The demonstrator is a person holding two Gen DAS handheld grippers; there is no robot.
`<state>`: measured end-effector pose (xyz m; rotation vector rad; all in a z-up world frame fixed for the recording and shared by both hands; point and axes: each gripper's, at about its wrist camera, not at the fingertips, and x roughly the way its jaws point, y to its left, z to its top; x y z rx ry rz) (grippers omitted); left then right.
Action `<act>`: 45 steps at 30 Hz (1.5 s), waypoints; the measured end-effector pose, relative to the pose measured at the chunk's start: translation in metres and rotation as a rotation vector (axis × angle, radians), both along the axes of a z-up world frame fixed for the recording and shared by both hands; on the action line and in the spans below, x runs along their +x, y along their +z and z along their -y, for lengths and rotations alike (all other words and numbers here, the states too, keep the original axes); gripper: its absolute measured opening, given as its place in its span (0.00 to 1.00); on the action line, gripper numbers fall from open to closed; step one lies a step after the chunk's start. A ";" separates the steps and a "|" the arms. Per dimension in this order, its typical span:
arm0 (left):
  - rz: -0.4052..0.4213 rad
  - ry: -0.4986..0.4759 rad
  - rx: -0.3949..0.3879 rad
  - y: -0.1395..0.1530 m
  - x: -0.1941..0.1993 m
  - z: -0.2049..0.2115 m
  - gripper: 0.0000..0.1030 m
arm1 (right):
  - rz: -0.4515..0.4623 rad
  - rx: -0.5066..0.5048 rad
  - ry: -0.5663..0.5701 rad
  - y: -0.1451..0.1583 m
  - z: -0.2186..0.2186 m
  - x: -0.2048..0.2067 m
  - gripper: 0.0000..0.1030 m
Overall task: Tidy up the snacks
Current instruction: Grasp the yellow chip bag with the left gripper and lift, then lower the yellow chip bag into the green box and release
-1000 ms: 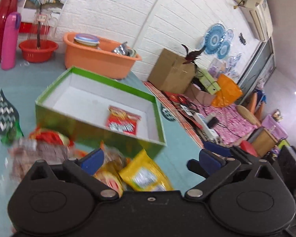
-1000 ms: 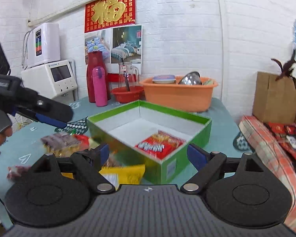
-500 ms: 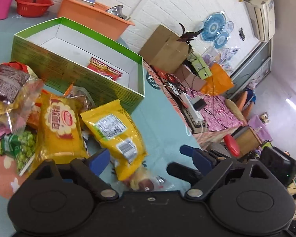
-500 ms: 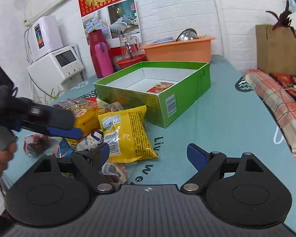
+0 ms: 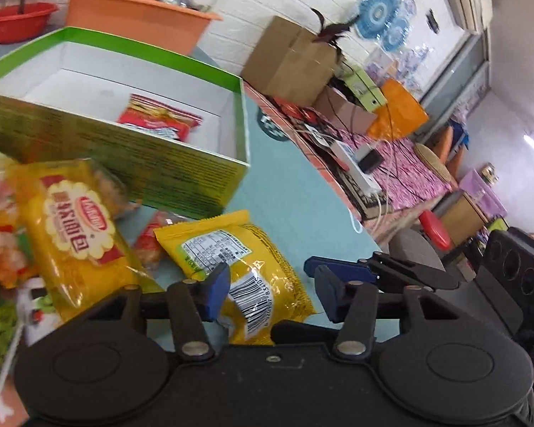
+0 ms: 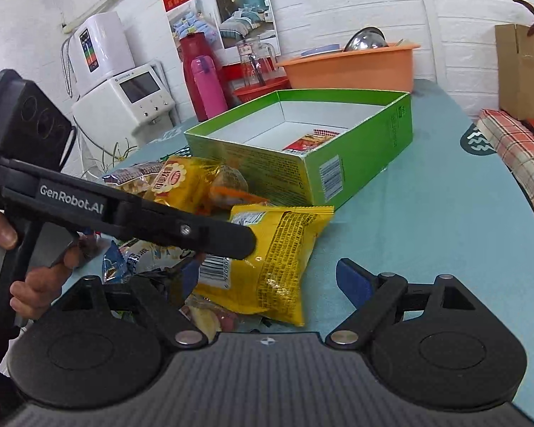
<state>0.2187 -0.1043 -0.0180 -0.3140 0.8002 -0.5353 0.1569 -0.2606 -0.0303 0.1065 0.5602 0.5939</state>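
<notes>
A yellow snack packet (image 5: 245, 256) lies face down on the teal table in front of the green box (image 5: 124, 156). My left gripper (image 5: 272, 291) straddles its near end. The jaws are closing with the packet between them, and a sliver of table still shows beside the right pad. In the right wrist view the left gripper (image 6: 231, 243) reaches in from the left over the same yellow packet (image 6: 281, 249). My right gripper (image 6: 270, 277) hangs open just short of it, holding nothing. A red packet (image 5: 156, 121) lies inside the green box (image 6: 267, 163).
More snacks are piled left of the packet, among them a yellow bag with a red logo (image 5: 74, 227). An orange basin (image 6: 352, 67), a pink bottle (image 6: 206, 85) and a white appliance (image 6: 124, 103) stand behind the box. A hand (image 6: 35, 277) holds the left gripper's handle.
The left gripper came down from beside the box to the snack pile, and its jaws narrowed around the yellow packet. The right gripper dipped lower and stayed open.
</notes>
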 end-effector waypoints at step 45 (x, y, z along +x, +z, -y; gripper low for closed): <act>0.072 0.141 -0.068 0.060 0.105 -0.107 0.72 | 0.201 -0.065 0.075 0.071 -0.073 0.126 0.64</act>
